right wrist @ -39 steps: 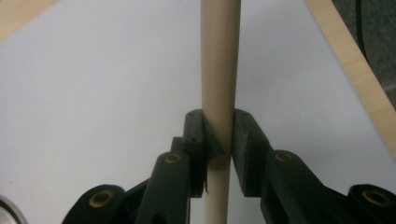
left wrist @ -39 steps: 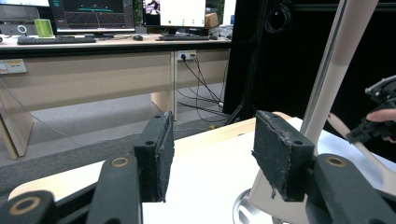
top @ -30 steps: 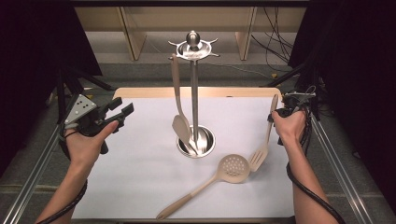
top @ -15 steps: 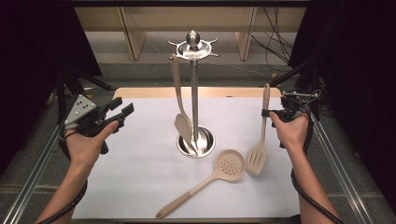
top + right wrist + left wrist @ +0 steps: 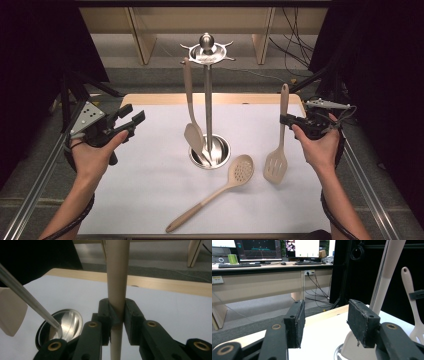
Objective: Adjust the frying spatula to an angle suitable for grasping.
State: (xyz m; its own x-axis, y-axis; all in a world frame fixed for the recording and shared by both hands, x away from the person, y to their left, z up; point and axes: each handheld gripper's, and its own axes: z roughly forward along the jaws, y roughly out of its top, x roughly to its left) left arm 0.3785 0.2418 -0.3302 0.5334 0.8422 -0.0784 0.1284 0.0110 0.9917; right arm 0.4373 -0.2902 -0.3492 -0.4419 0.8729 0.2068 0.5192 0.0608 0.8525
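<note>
- Right gripper [image 5: 289,120] is clamped on the handle of the beige slotted plastic spatula [image 5: 278,145], so it hangs upright, blade just off the white bench [image 5: 150,190] at about 3 o'clock from the steel utensil stand [image 5: 209,100].
- Left gripper [image 5: 131,119] sits at 9 o'clock, jaws apart, nothing between them.
- Beige perforated spoon [image 5: 220,192] lies flat around 5 o'clock.
- Another beige spatula [image 5: 192,120] hangs on the stand.
</note>
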